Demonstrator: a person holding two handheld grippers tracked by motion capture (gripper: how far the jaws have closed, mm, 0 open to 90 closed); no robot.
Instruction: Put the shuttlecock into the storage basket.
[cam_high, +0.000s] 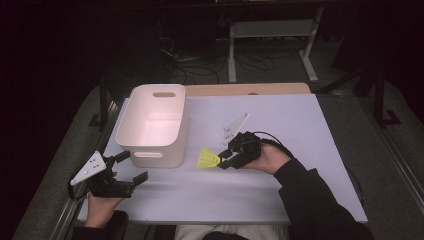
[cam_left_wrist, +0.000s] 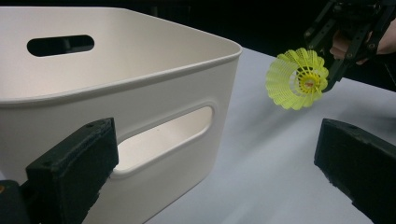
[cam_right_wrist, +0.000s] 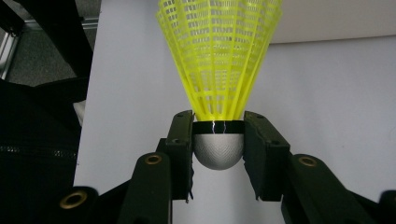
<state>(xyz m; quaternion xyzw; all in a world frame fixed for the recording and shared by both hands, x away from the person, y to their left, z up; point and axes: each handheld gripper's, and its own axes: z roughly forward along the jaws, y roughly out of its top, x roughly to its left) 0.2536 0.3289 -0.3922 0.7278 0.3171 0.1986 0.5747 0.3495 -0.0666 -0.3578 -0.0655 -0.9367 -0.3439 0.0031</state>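
Item: yellow shuttlecock (cam_right_wrist: 219, 60), pinched at its grey cork base by your right gripper (cam_right_wrist: 218, 140), held just above the white table (cam_high: 280, 190) right of the white bin (cam_high: 155, 125). Your left gripper (cam_left_wrist: 219, 163): jaws spread, nothing between them, beside the bin's near wall.

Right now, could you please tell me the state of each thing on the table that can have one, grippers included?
Yellow plastic shuttlecock: clamped by its grey rounded head, skirt pointing away from the gripper, held off the table.
White plastic bin with handle slots: upright, open-topped, nothing seen inside.
Right gripper: shut on the shuttlecock's head.
Left gripper: open, holding nothing, close beside the bin.
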